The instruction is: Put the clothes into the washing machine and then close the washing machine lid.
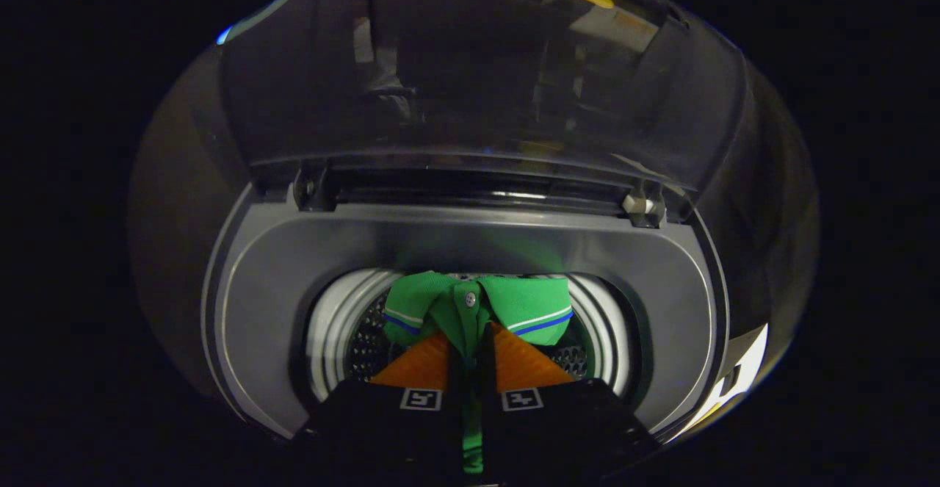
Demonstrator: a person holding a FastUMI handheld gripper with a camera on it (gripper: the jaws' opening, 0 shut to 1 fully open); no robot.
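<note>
Just claw [471, 351] pinching green shirt [477, 307]

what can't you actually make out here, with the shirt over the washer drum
- Gripper view: the green shirt, pinched between the shut orange fingers of the gripper, is mostly hidden; the gripper body covers what hangs below the collar.
- The drum bottom is hidden behind the shirt and fingers, so other clothes inside cannot be told.
- The raised lid is dark and full of reflections; what lies behind it is unclear.
</note>
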